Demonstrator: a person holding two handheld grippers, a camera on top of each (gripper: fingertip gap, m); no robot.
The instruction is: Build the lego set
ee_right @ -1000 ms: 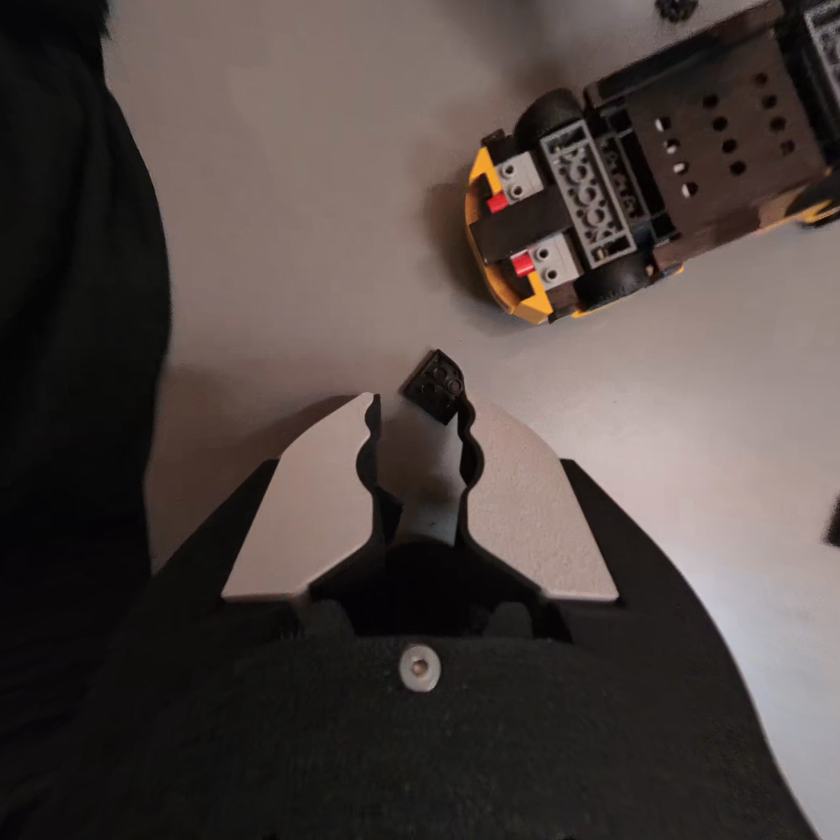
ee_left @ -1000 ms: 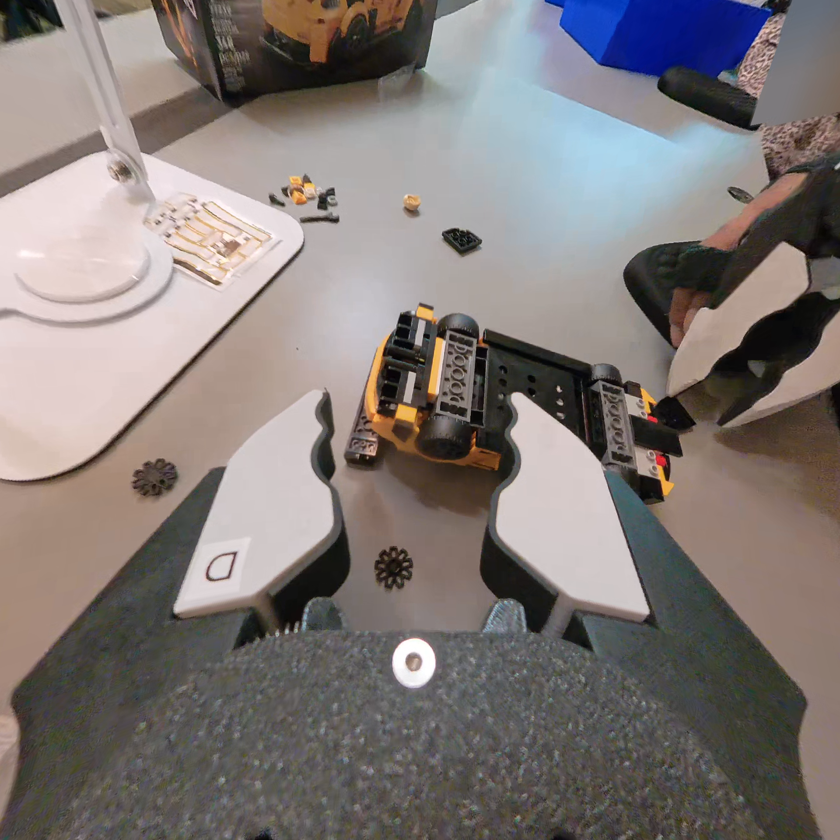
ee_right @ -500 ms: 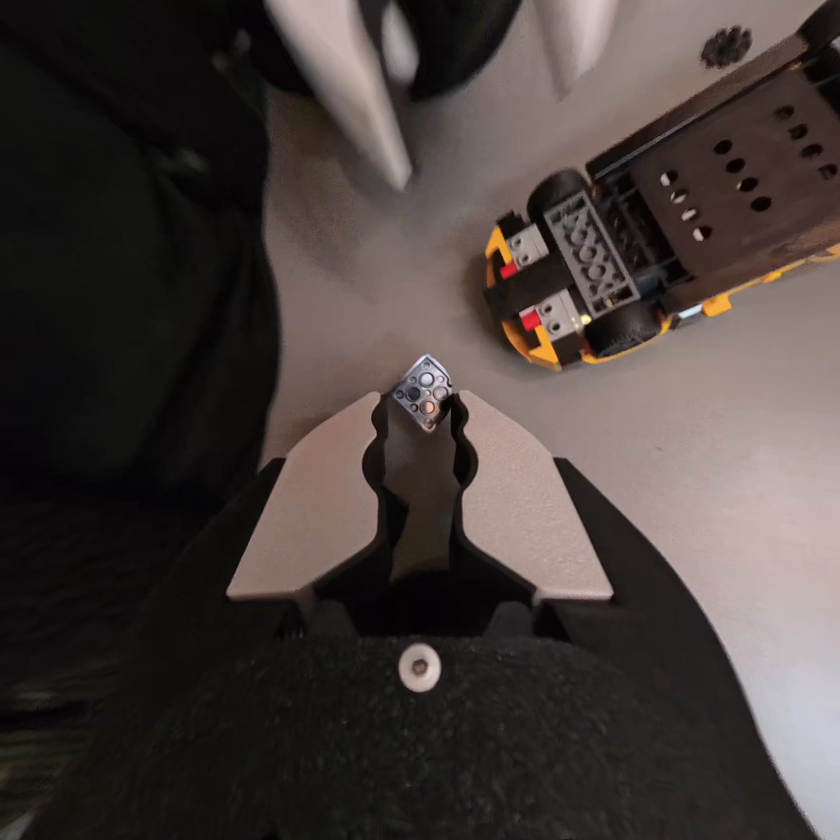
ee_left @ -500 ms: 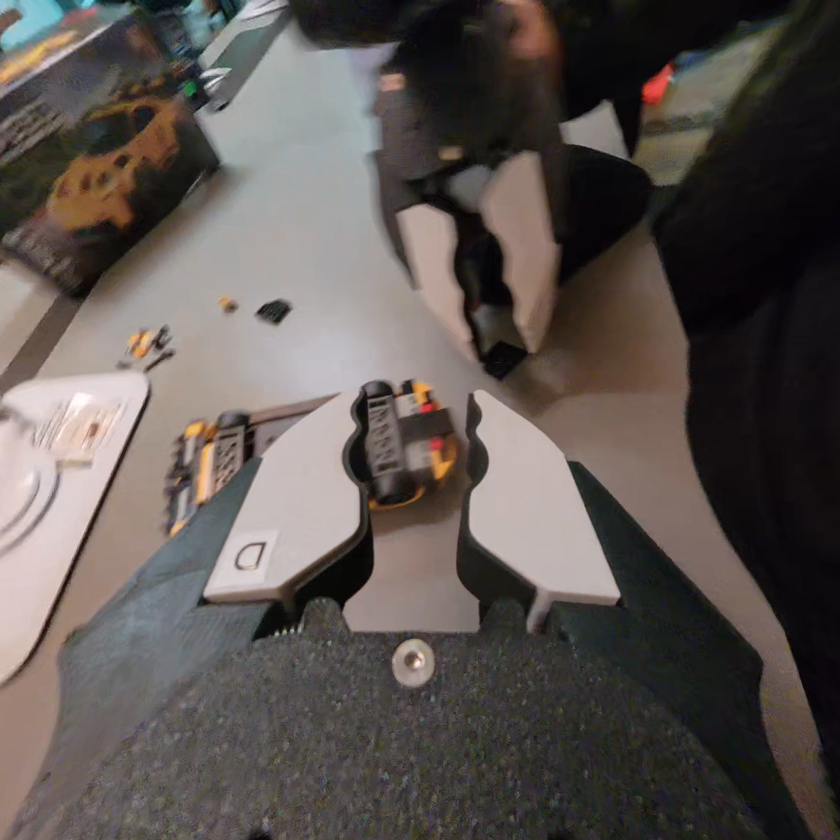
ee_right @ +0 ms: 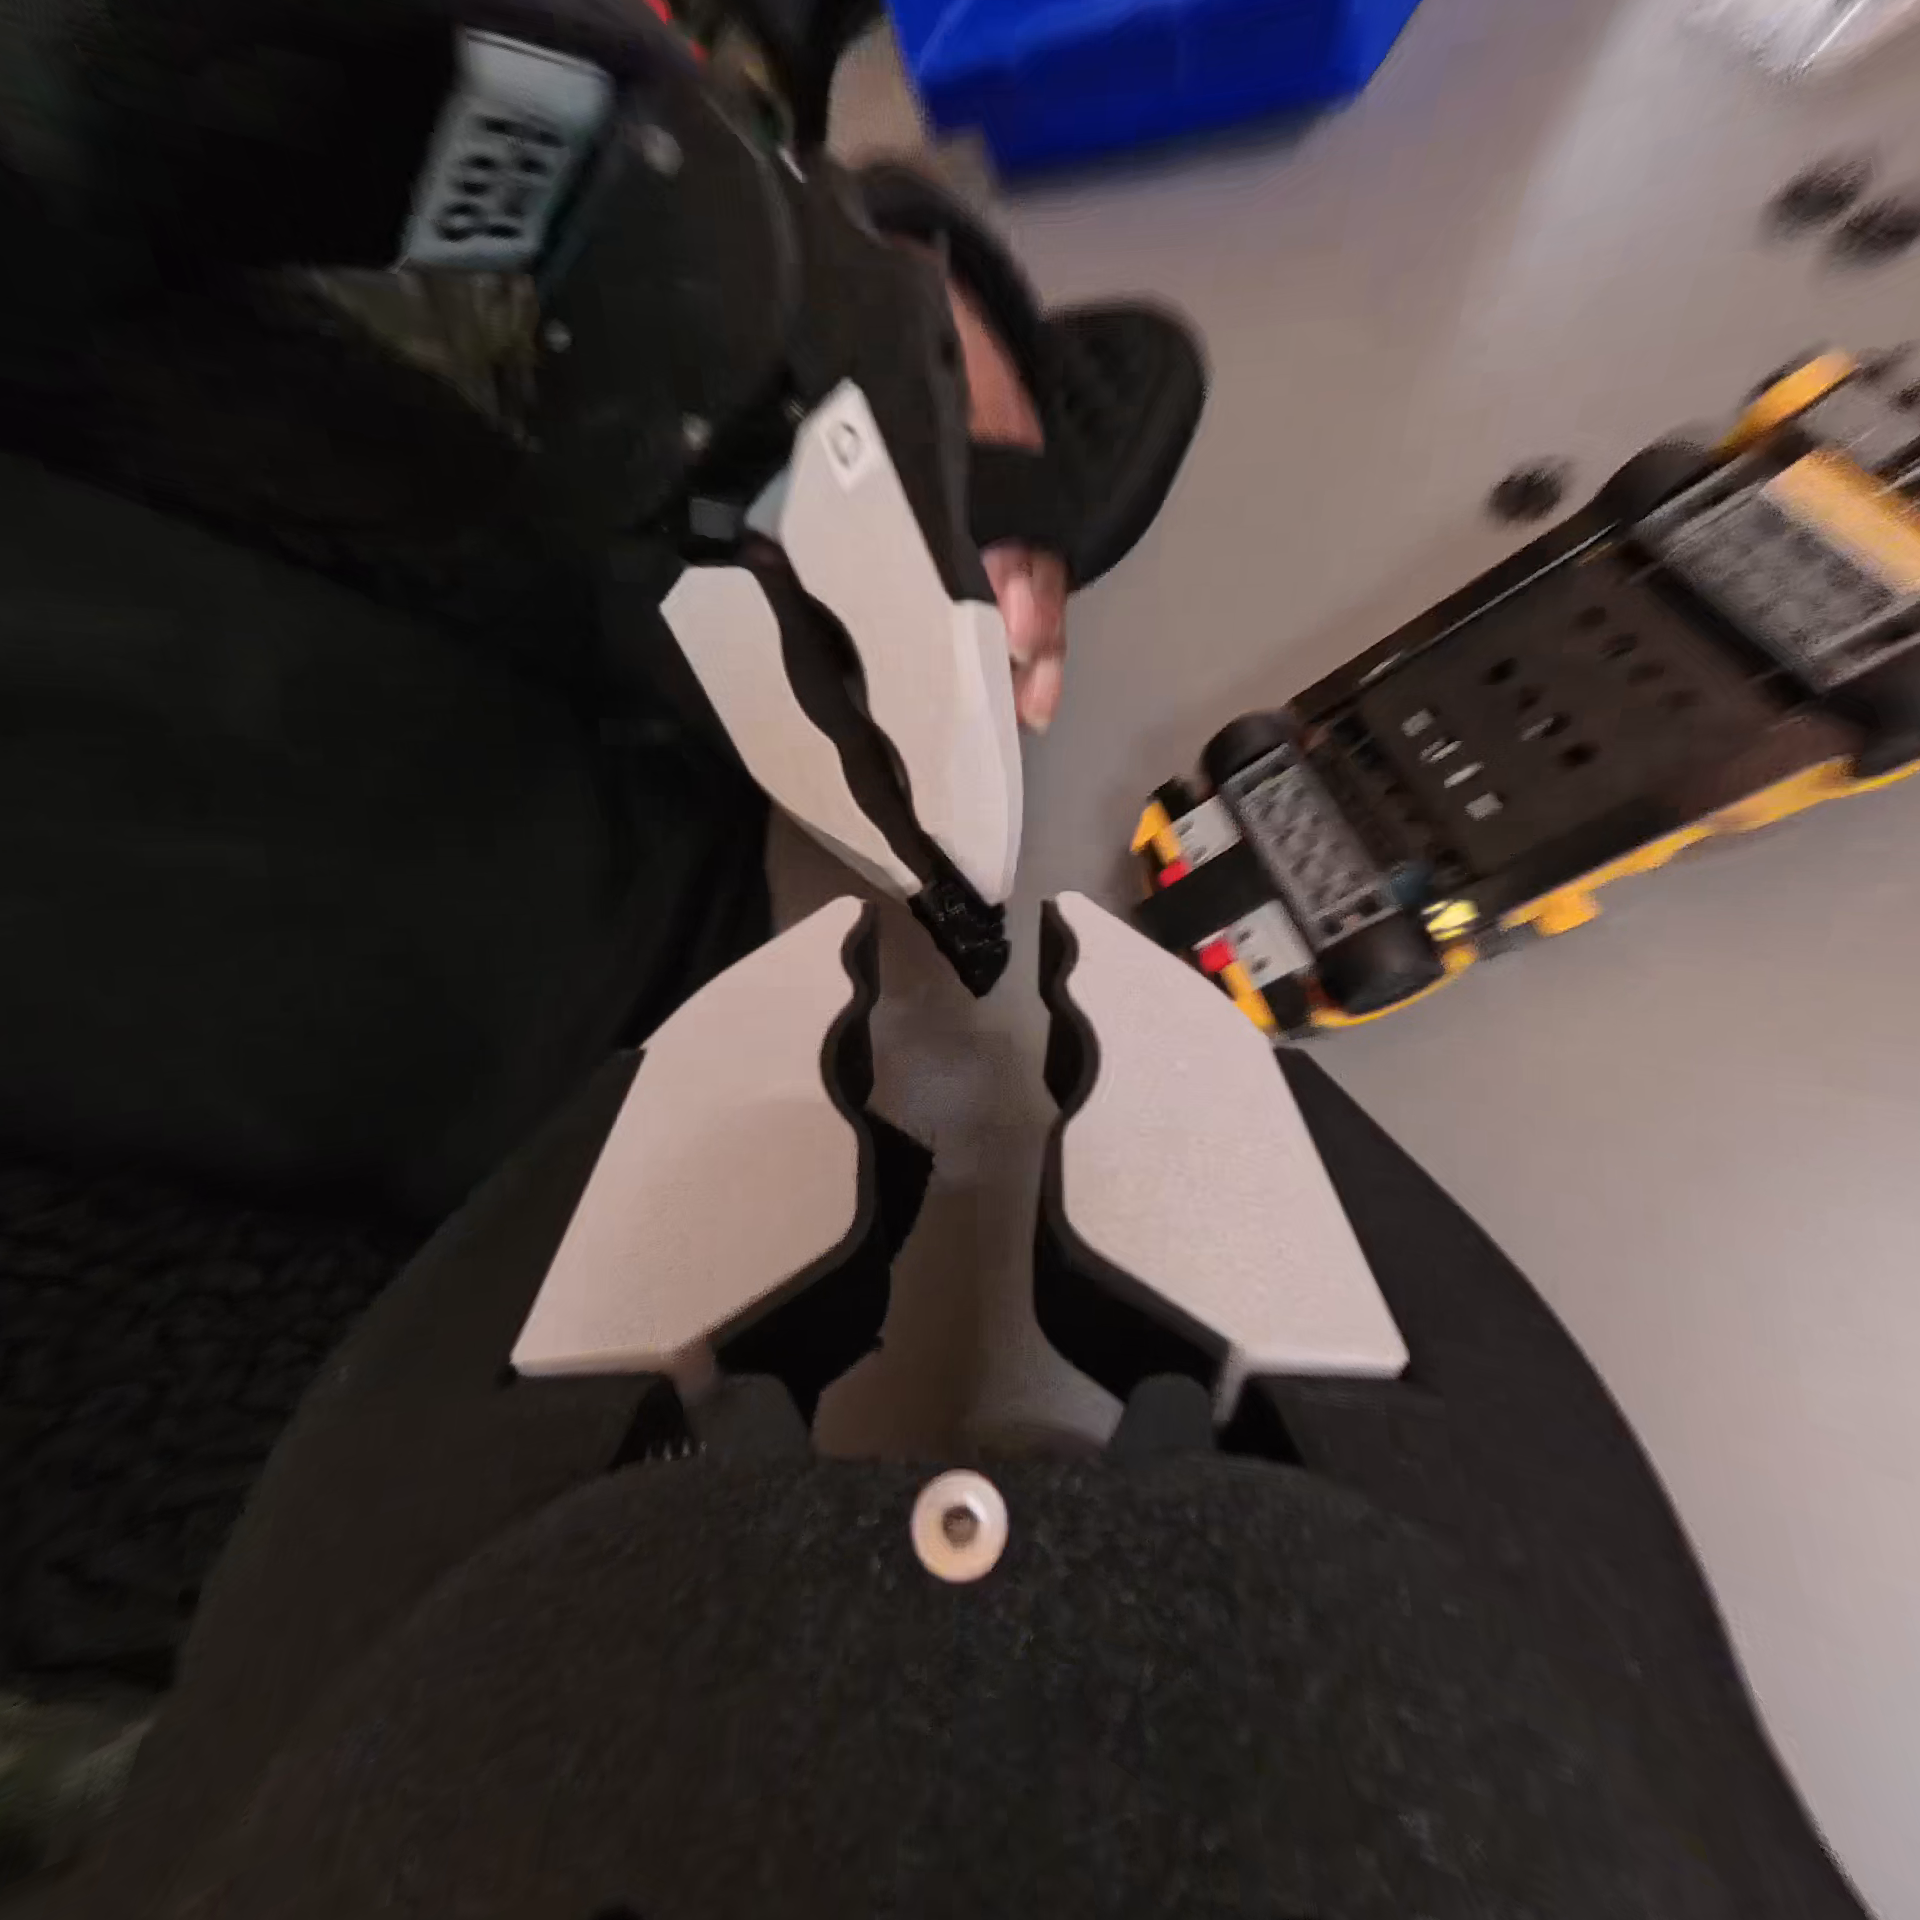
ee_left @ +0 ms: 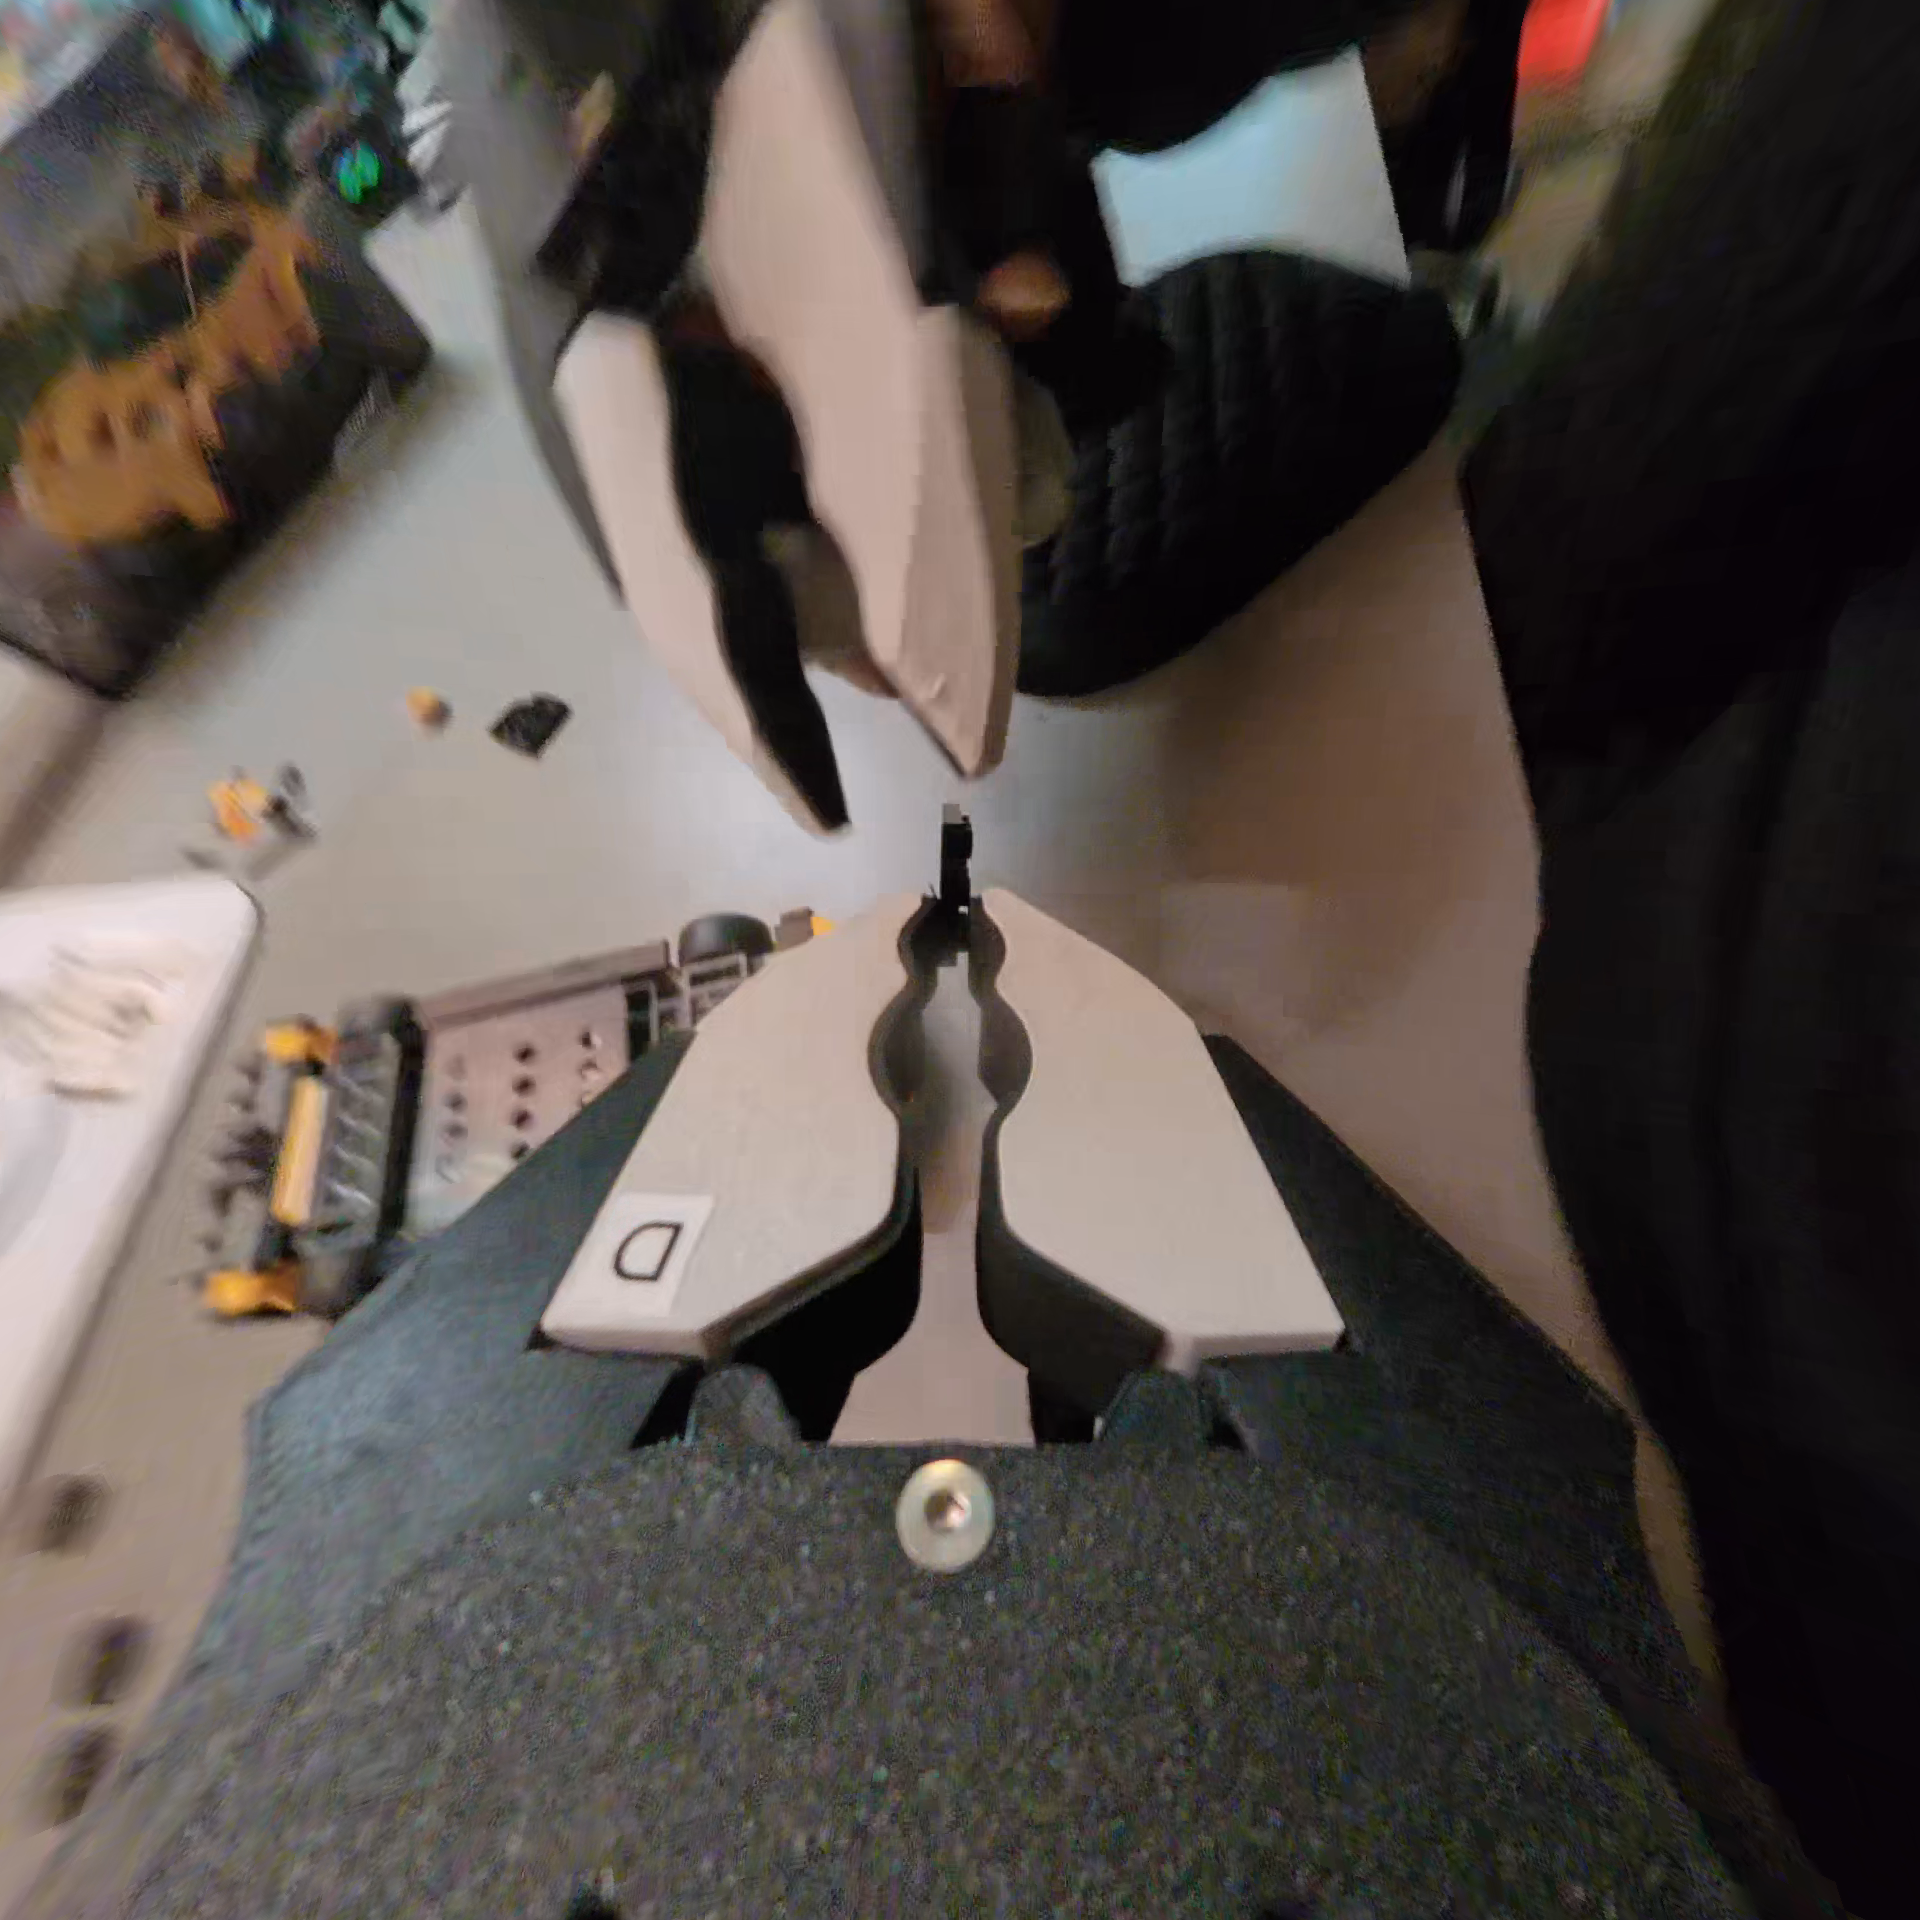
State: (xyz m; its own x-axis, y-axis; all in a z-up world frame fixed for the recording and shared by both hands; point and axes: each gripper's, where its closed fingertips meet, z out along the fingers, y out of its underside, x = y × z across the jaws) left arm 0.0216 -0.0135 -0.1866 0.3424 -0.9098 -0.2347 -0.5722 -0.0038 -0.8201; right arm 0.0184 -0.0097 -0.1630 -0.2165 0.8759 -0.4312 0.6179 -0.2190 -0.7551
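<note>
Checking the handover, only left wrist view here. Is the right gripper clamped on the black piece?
Observer: No. Right wrist view shows the right gripper open, the black lego piece between its fingertips, apparently untouched.
Operator: Piece is edge-on for me. How's it held?
Observer: The left gripper pinches one end; most of it sticks out.
Operator: Car's near end is behind my fingers.
Observer: The lego car lies upside down on the table, that end clear of both grippers.

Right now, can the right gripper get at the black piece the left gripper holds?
Probably yes: the open right gripper flanks the black piece protruding from the shut left gripper; nothing intervenes.
</note>
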